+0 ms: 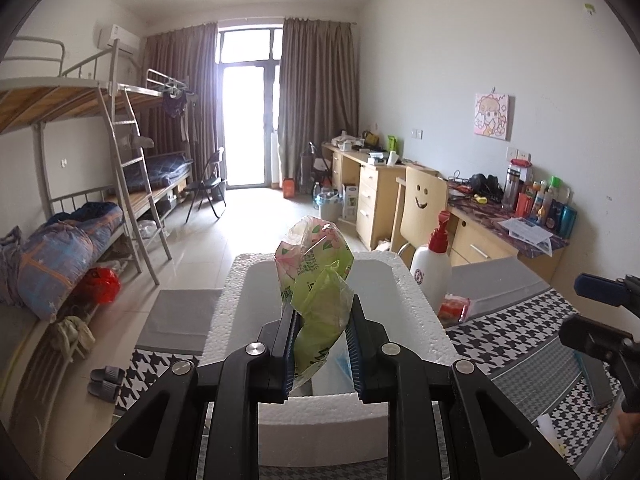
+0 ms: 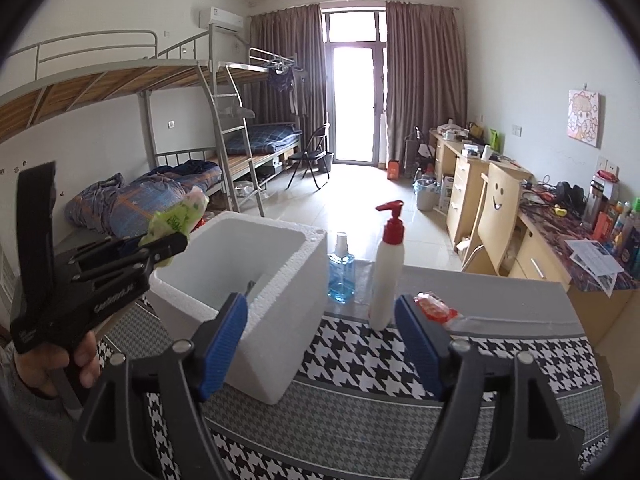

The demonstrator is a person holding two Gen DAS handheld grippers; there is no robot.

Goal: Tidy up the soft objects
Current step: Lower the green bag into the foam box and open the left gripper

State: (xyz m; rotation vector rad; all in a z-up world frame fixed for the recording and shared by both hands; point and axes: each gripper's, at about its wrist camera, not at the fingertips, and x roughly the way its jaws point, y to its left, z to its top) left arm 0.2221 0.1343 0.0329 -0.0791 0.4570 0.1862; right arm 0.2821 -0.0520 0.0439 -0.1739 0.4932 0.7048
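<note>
Over the foam box [image 1: 240, 312], the left gripper [image 1: 320, 316] pinches a crinkly tissue pack [image 1: 314, 264] (right gripper [image 2: 322, 320] wide, empty), which could slip onto the desk [image 2: 380, 360].

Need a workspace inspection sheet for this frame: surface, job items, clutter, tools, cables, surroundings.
Surface: table under a houndstooth cloth.
Job's things: green-and-pink tissue pack above the white foam box; red packet on the cloth beside the pump bottle.
Clutter: white pump bottle with red top; blue spray bottle behind the box.
Grippers: left tool shut on the tissue pack; right tool open, nothing between its pads.
Cables: nothing seen on the table; some wires by the headphones on the side desk.
Surroundings: bunk beds, wooden chair with a smiley cutout, curtained balcony door.
</note>
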